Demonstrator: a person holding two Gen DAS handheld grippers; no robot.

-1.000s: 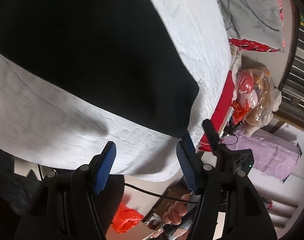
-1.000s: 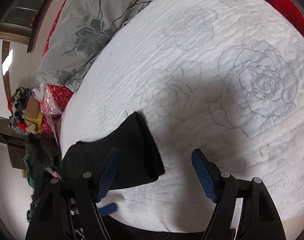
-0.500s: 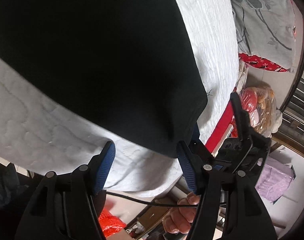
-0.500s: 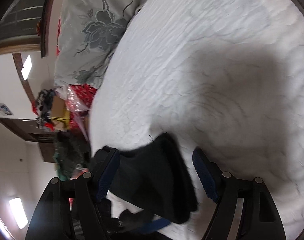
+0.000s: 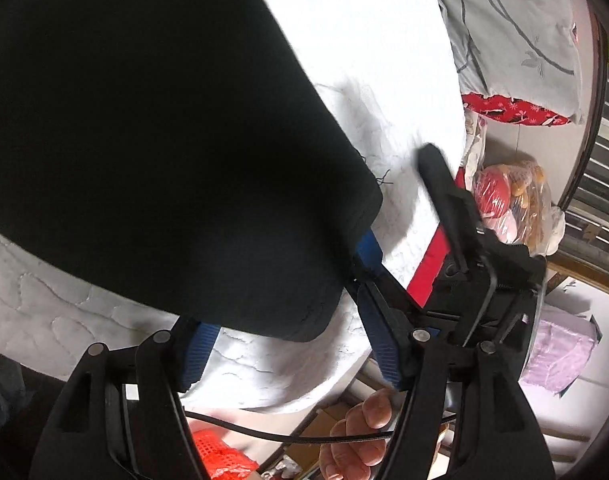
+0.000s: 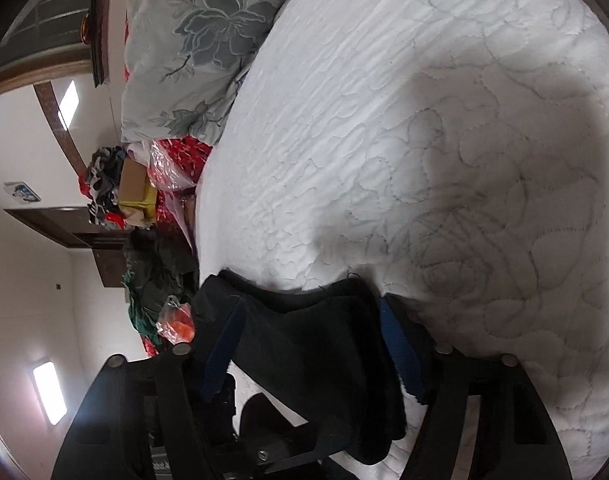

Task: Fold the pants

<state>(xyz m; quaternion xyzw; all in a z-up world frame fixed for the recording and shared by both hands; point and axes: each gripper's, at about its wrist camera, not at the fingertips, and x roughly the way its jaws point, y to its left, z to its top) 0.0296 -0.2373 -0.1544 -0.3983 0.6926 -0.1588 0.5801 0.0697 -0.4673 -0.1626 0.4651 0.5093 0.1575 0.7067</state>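
Black pants lie on a white quilted bedspread. In the left wrist view their near hem end reaches between my left gripper's open blue pads, covering the left pad's tip. The right gripper's body comes in from the right, one blue pad against the hem's corner. In the right wrist view the pants' hem sits between my right gripper's blue pads, which stand apart around the cloth. The bedspread fills that view.
A grey floral pillow lies at the head of the bed, also in the left wrist view. Bags and clutter sit beside the bed, with a red sheet edge. A hand holds the right gripper's handle.
Both grippers moved in onto the pants' hem end; the cloth now lies between each pair of pads. The right gripper swung into the left view beside the hem corner.
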